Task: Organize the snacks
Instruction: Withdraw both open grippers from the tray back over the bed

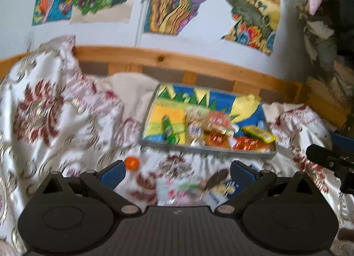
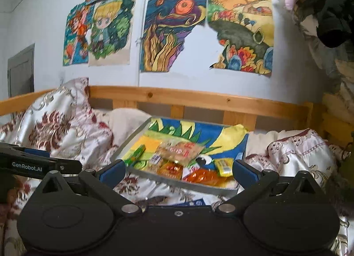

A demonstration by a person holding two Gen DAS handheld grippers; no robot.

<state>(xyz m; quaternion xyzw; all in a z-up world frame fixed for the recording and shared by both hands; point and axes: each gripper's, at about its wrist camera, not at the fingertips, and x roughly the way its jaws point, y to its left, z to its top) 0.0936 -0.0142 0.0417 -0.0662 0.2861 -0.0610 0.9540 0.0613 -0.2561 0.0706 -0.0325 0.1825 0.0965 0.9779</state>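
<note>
While upright, green packet (image 1: pixel 170 131) lengthwise toward tray's (image 1: pixel 208 148) front.

A home bedroom: wooden bed rail (image 2: pixel 199 99), floral quilt (image 2: pixel 55 127), colourful drawings (image 2: pixel 172 32) on wall.

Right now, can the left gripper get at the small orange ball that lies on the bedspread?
Probably yes. The small orange ball lies uncovered on the patterned white bedspread, just beyond the open left gripper, near its left finger. Nothing stands between them; the gripper would have to shift left a little.
</note>
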